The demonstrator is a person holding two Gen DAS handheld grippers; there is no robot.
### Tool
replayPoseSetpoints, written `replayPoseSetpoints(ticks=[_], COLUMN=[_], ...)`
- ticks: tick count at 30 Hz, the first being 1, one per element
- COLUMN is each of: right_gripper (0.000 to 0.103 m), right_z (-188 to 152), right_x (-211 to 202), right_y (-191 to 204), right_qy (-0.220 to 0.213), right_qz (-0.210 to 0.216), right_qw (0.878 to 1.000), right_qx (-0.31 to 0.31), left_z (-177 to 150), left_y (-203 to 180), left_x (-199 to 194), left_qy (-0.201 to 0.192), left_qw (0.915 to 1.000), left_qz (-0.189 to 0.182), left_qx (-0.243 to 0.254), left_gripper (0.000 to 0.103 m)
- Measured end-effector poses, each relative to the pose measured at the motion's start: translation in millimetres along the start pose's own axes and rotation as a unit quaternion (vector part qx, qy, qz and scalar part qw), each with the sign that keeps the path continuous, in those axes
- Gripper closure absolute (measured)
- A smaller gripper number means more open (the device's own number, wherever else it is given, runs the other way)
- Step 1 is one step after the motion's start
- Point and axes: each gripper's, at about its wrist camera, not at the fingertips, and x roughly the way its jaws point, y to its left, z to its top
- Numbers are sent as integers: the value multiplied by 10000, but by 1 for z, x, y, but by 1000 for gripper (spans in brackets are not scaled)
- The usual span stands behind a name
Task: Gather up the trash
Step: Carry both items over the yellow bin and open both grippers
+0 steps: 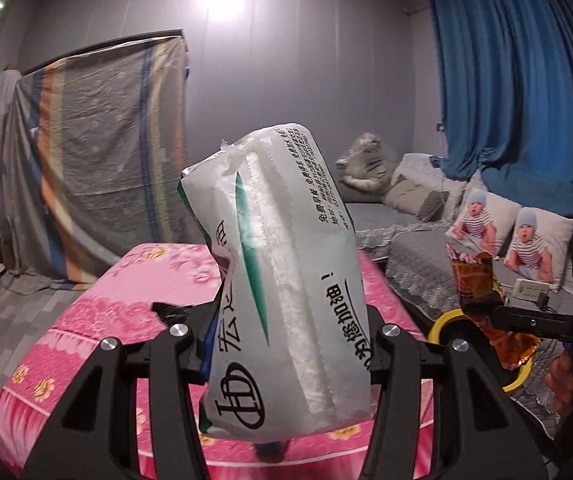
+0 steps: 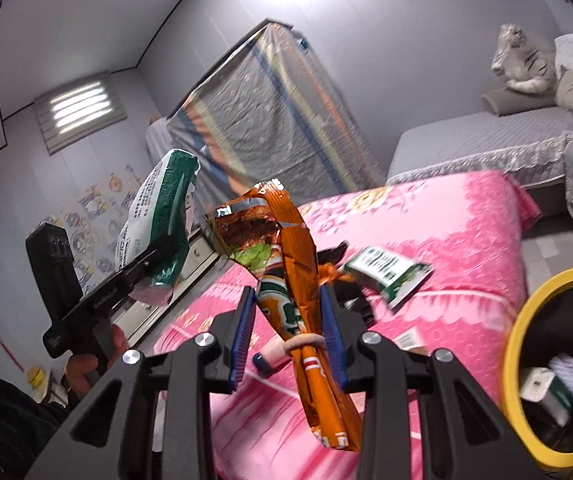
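My left gripper (image 1: pixel 286 320) is shut on a white and green plastic pack (image 1: pixel 278 248), held upright above the pink flowered table cover (image 1: pixel 98 312). My right gripper (image 2: pixel 288 304) is shut on a crumpled orange snack bag (image 2: pixel 286 248), its blue pads (image 2: pixel 332 320) pressing both sides. In the left wrist view the right gripper (image 1: pixel 502 314) holds the orange bag (image 1: pixel 474 280) above a yellow-rimmed bin (image 1: pixel 444 326). The right wrist view shows the left gripper (image 2: pixel 158 256) with its pack (image 2: pixel 162 216) at the left. The bin (image 2: pixel 514 344) at the lower right holds some trash.
A green and white wrapper (image 2: pixel 390 274), a black scrap (image 2: pixel 350 292) and a small carton (image 2: pixel 410 338) lie on the pink cover (image 2: pixel 466 220). A grey sofa (image 1: pixel 406 248) with cushions stands behind, under a blue curtain (image 1: pixel 518 80). A cloth-draped cabinet (image 1: pixel 102 160) stands at the back wall.
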Motion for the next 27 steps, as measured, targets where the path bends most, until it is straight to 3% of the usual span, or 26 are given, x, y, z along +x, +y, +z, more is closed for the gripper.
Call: replayPoseSetpoints(ticks=[10, 16, 27], right_gripper=[72, 72, 72], right_z=[12, 6, -18], right_x=[-58, -95, -120], right_y=[-37, -66, -124], right_qy=[-785, -1214, -1368], right_qz=[-821, -1568, -2456], right_qw=[9932, 9789, 9525], right_qx=[262, 490, 1170], left_z=[13, 15, -7], left_y=[-68, -108, -191], left_x=[28, 45, 75], left_qy=[-109, -52, 132], left_qw=[9957, 9901, 9729], left_qz=[-797, -1225, -1993], left_qx=[457, 680, 1163], left_gripper=[55, 55, 54])
